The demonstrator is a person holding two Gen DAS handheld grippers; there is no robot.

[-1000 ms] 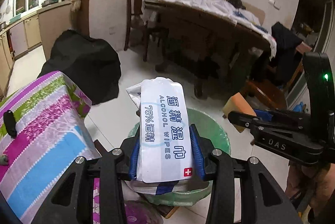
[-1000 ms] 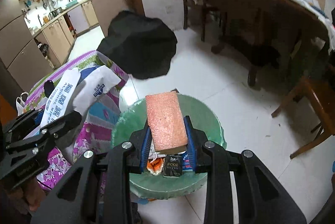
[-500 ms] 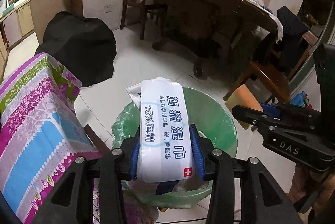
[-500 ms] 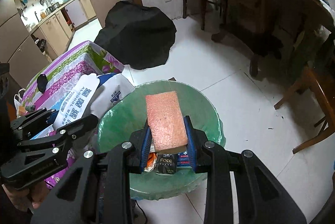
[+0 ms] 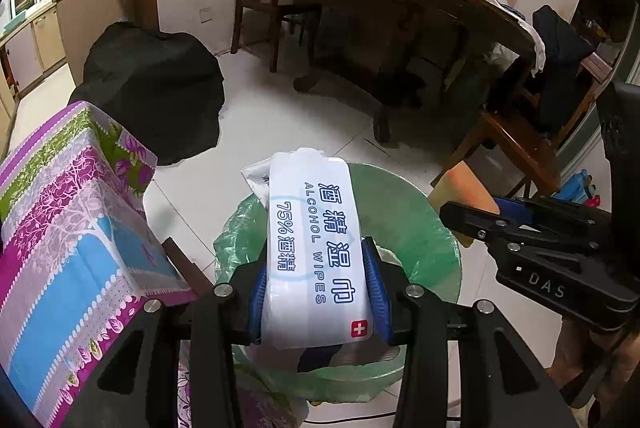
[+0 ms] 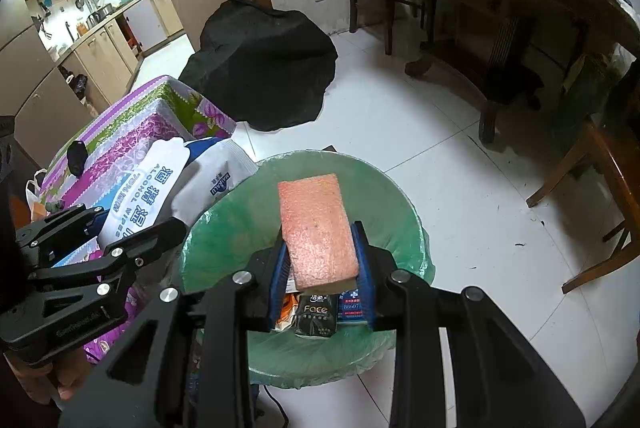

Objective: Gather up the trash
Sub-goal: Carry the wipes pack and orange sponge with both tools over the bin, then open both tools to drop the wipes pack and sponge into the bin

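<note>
Both claws are hovering over the green-lined bin (image 6: 404, 224) at lower centre — the right claw (image 6: 320, 260) clamping a sponge (image 6: 316, 228) lengthwise, the left claw (image 5: 316, 288) clamping a wipes pack (image 5: 316, 248).

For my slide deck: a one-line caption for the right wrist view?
Right gripper holds an orange sponge above the green-lined trash bin.

left gripper (image 5: 316, 292) clamping wipes pack (image 5: 314, 248), over bin (image 5: 432, 228)

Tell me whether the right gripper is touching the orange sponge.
Touching. The right wrist view shows the right gripper with both blue pads pressed against the sides of the orange sponge.
</note>
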